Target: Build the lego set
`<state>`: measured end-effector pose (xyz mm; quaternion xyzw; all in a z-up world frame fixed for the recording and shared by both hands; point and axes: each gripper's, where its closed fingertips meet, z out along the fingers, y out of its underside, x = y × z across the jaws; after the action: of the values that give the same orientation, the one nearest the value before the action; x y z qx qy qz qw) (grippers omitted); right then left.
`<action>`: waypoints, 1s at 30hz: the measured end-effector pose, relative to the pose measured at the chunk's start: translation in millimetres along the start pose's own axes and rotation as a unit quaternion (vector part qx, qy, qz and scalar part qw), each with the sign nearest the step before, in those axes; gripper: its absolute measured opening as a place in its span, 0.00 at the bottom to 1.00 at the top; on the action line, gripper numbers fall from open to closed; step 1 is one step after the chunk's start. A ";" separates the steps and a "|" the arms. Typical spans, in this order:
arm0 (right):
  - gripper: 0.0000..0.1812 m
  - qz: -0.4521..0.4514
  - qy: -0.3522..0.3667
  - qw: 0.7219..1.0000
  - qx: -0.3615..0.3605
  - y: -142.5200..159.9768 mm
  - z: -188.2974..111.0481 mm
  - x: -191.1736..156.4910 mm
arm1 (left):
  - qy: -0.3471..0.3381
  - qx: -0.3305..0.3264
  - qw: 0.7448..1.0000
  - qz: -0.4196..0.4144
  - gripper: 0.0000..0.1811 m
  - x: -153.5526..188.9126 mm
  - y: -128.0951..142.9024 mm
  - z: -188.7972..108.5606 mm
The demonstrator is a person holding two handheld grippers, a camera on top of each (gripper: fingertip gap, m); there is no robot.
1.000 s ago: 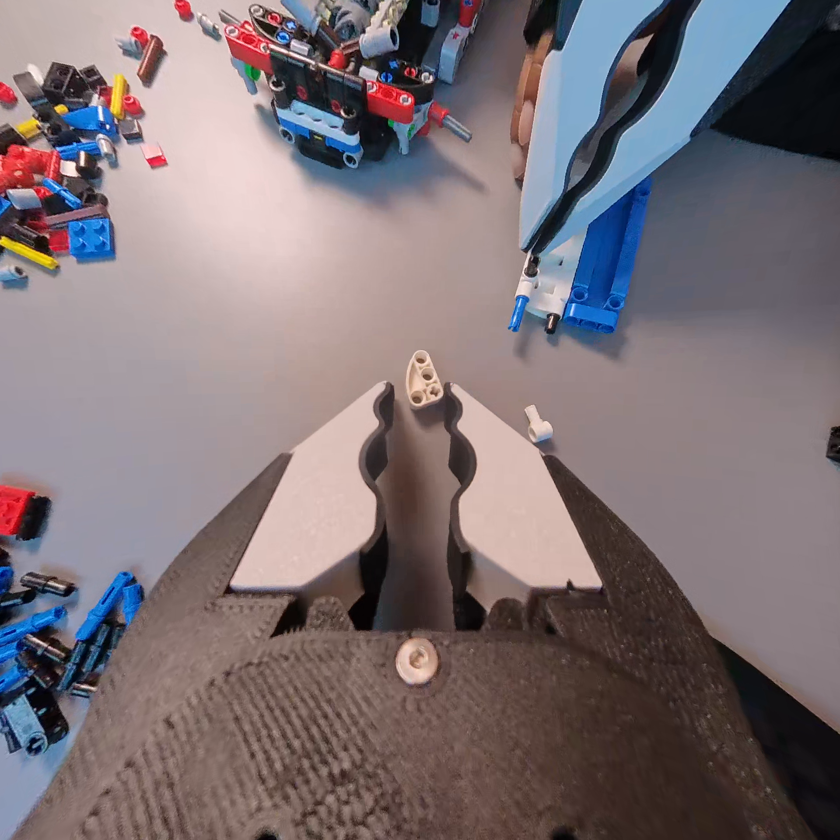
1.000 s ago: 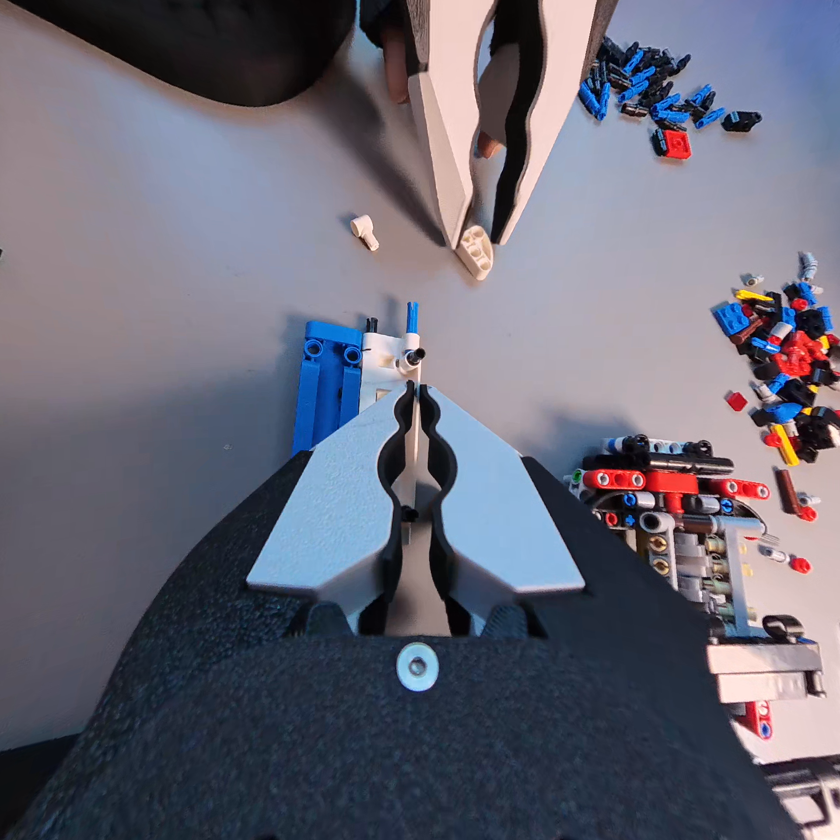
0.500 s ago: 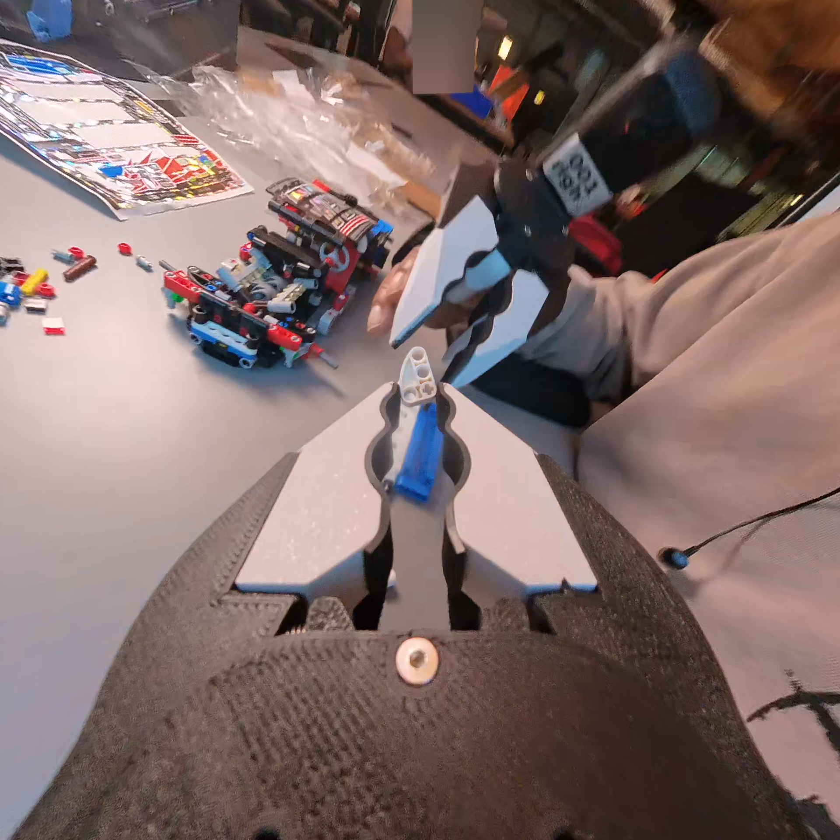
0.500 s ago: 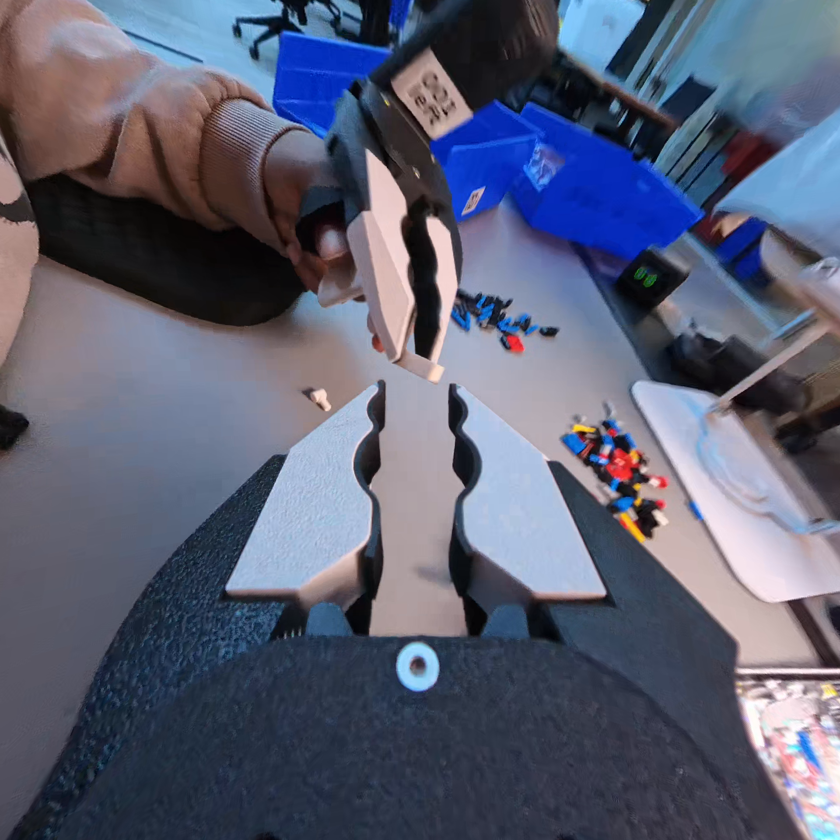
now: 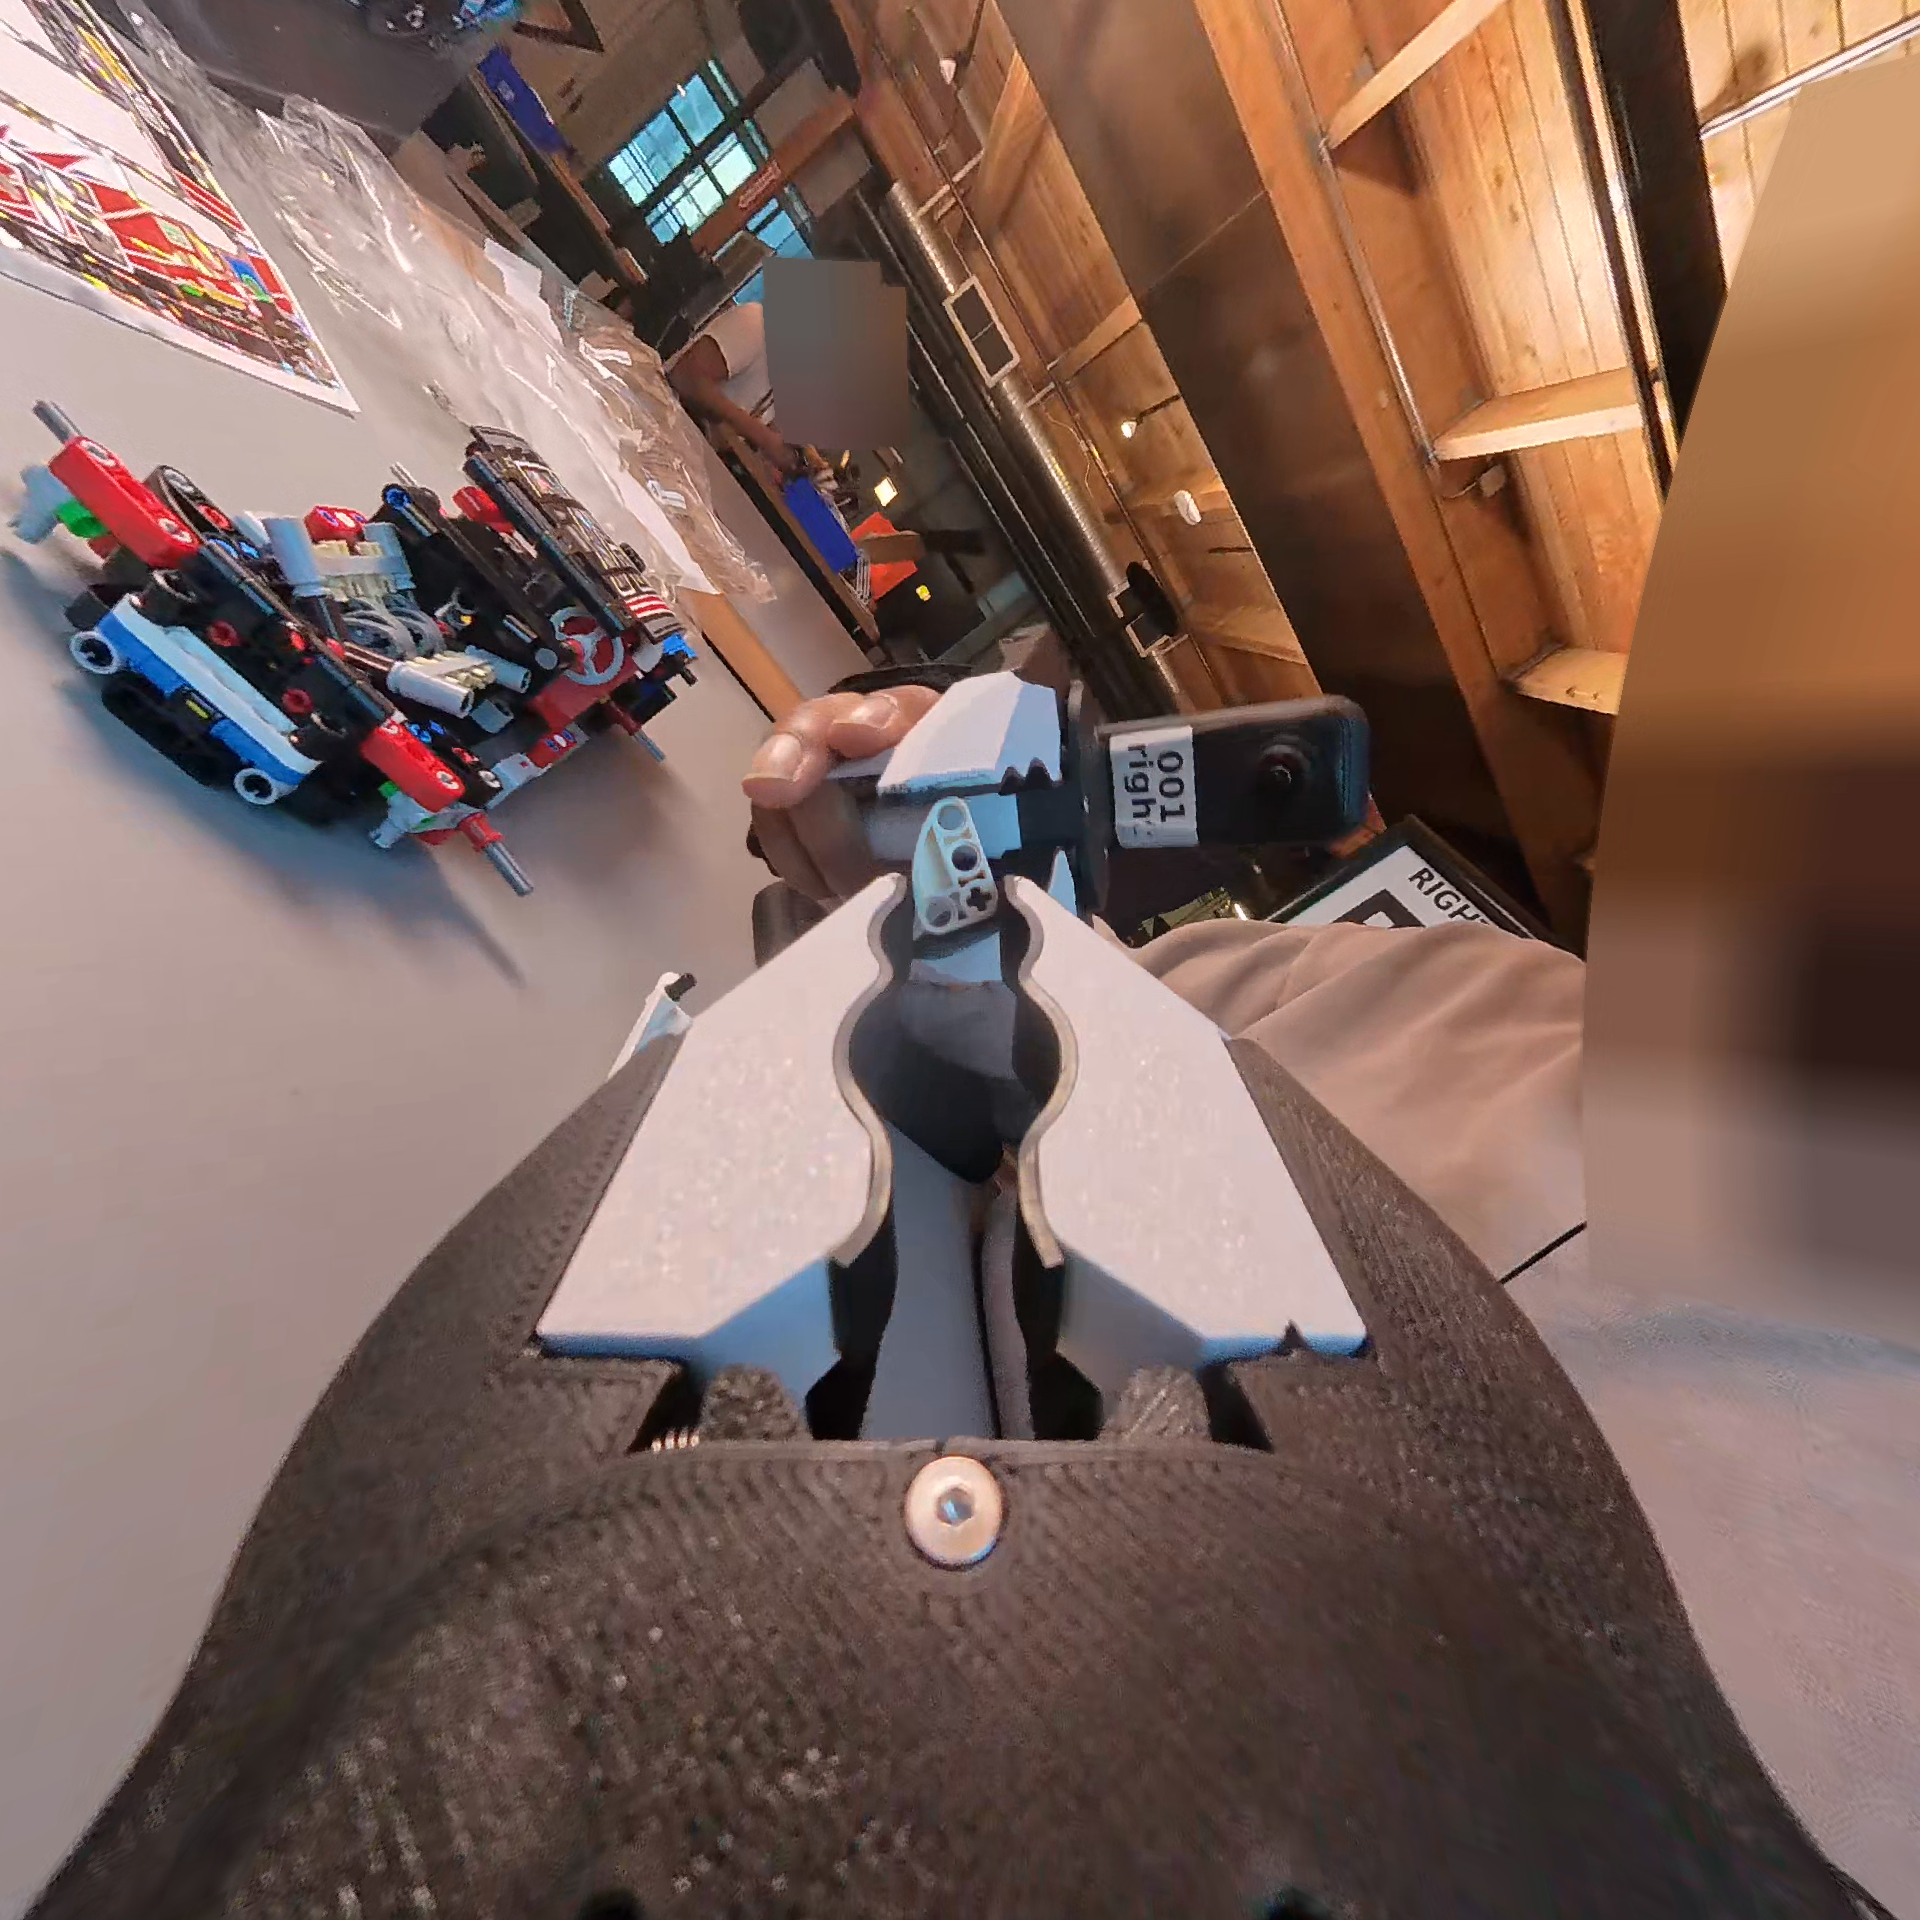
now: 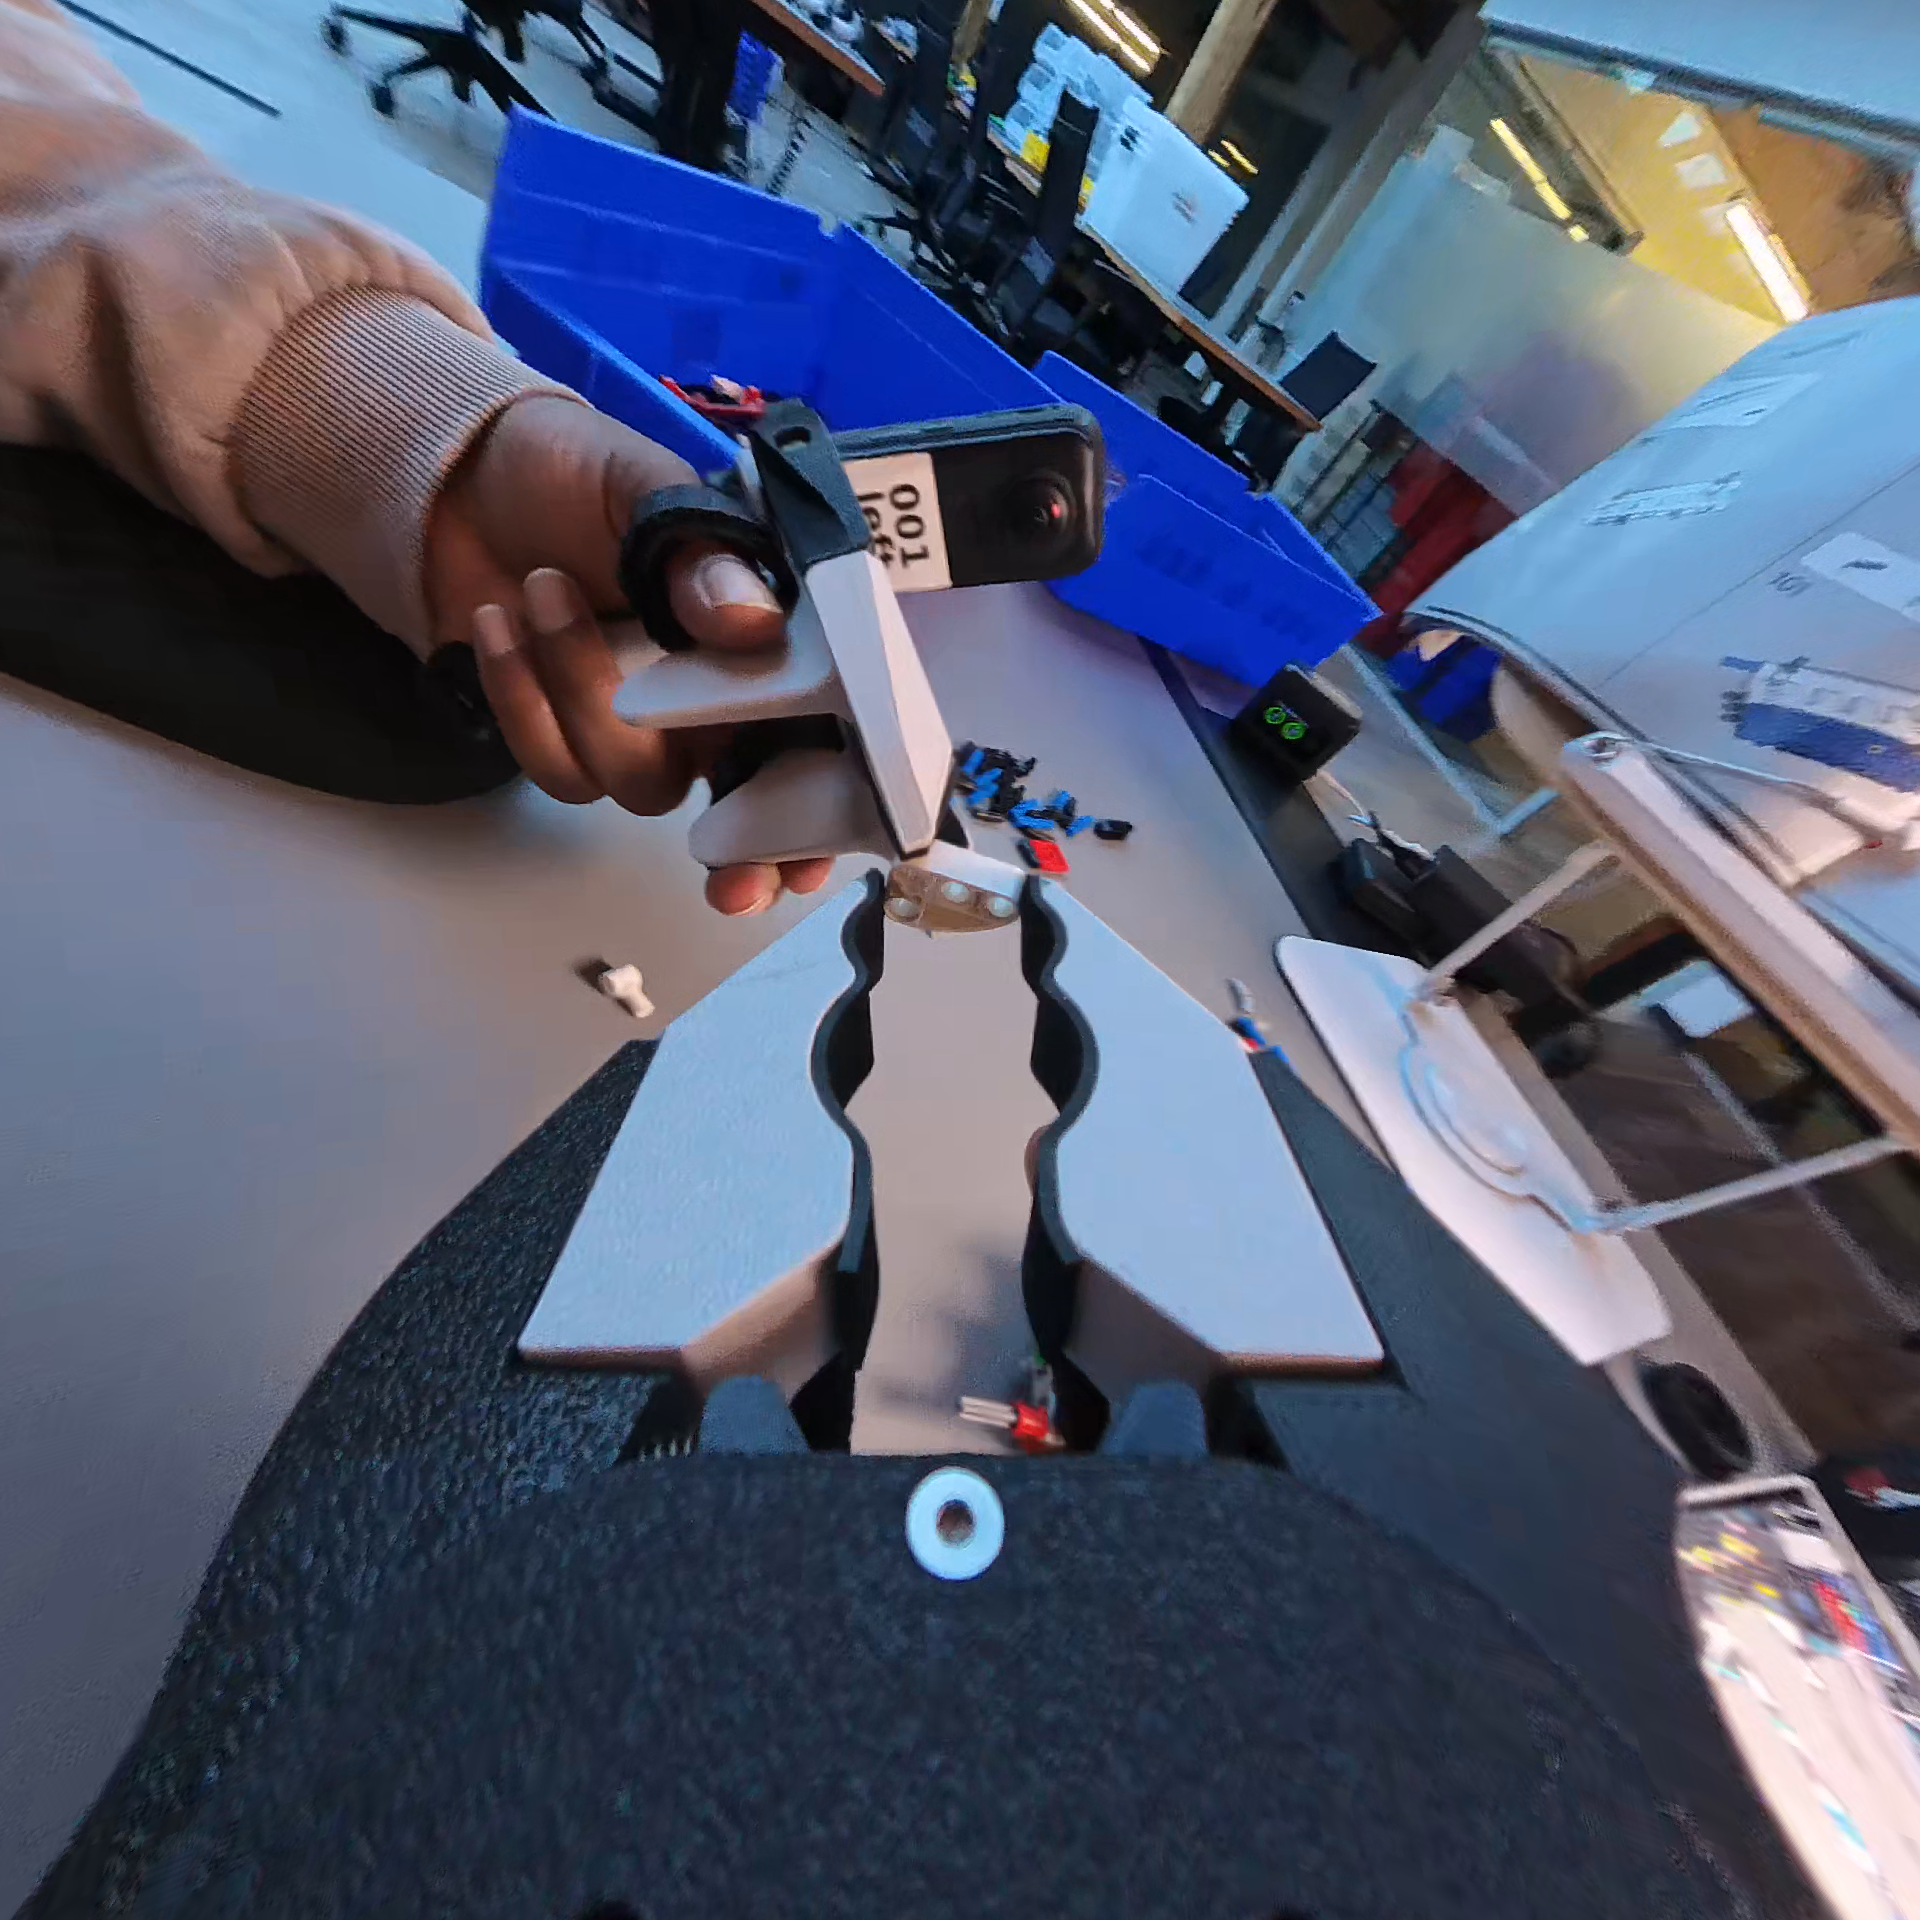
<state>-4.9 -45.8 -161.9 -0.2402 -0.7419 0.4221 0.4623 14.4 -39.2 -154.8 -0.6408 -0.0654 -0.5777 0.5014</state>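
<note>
You are now holding the white piece (image 5: 957,869) lifted off the surface (image 5: 260,1039) in the left gripper (image 5: 954,894), jaws pinching it, while the right gripper (image 6: 951,902), jaws spread, is closing around it.

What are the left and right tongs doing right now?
Left tongs: shut on the small white lift-arm piece.
Right tongs: open, holding nothing.

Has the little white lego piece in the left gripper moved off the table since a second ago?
Yes. The white piece, pinched in the left gripper, has risen off the grey table toward the right gripper.
</note>
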 end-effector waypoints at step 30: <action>0.12 0.142 -0.243 0.932 -0.229 88.8 -14.5 -41.2 | -0.124 -0.077 0.989 0.039 0.07 -44.3 10.0 -28.3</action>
<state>23.8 -23.8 -254.0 -0.3323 -0.8664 0.3472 0.1357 -12.4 -42.4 -201.0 -0.7461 -0.0576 -0.4770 0.4609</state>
